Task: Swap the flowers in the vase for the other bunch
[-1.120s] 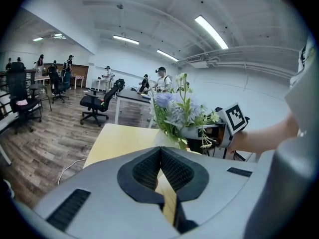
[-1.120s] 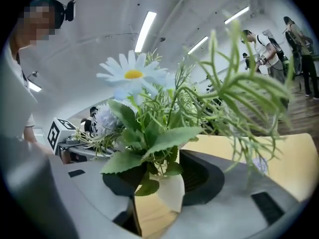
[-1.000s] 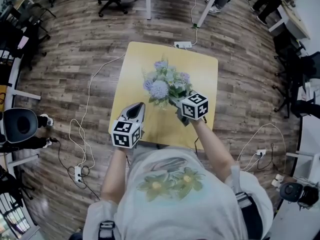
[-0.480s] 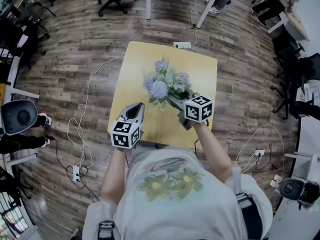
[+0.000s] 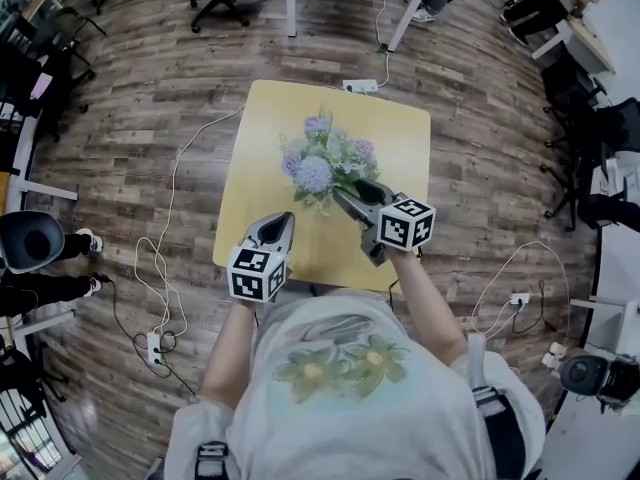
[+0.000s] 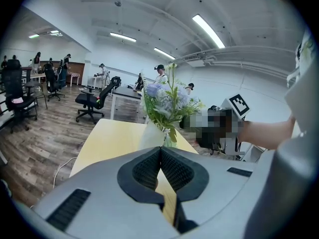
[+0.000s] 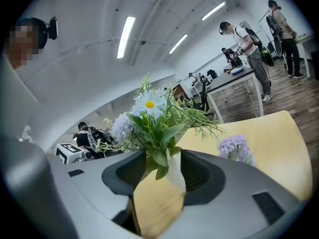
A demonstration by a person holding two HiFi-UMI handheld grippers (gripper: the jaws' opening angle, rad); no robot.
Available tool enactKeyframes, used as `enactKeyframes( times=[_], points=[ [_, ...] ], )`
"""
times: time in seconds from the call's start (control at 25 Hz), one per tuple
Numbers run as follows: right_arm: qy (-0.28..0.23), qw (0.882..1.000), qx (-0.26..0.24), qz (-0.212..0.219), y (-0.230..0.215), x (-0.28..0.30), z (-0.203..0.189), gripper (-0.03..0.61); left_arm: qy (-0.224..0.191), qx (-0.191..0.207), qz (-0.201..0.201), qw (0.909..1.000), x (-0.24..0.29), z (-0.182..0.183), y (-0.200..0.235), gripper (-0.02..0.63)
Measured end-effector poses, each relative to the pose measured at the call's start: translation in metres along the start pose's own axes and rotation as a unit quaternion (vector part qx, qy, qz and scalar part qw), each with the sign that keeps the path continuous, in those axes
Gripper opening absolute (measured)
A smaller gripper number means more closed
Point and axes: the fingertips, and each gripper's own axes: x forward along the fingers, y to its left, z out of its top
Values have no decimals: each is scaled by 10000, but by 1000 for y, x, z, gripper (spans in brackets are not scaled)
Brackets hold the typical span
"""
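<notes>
left gripper (image 6: 160, 151): jaws pressed together, holding nothing, over the yellow table's (image 5: 400, 138) near edge | right gripper (image 7: 162, 166): jaws wide apart, either side of the white vase's (image 7: 175, 177) neck, grip not closed | flowers (image 5: 320, 163): upright in the vase, mid-table

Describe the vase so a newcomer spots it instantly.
Find the yellow table in the left gripper view. Towards its right edge stands the vase, directly under the leafy bouquet. It is plain, smooth white, while everything above it is green and lavender.
</notes>
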Motion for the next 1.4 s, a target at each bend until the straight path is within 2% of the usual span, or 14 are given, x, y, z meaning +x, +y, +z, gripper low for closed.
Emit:
enactKeyframes(
  times=[0.36,0.64,0.76,0.88,0.96,1.4],
  points=[
    [-33,9998,-86,-192,-6,-22,-12,201,203,198,-423,9987,19,-11,-37,18],
    [130,9984,-452,-315,-1,-39,-33,199,287,535,-835,9947,34,-12,-79,18],
    [241,9954,-814,-438,1,-46,-39,170,277,599,-963,9932,38,-9,-89,18],
    [397,9889,-1281,-644,0,-56,-44,99,266,658,-1064,9918,41,-7,-99,18],
    [456,9845,-1513,-760,0,-63,-46,75,267,711,-1118,9908,44,-7,-104,18],
    [116,9821,-1700,-804,14,-86,-45,51,212,964,-1308,9865,50,-1,-126,18]
  ],
)
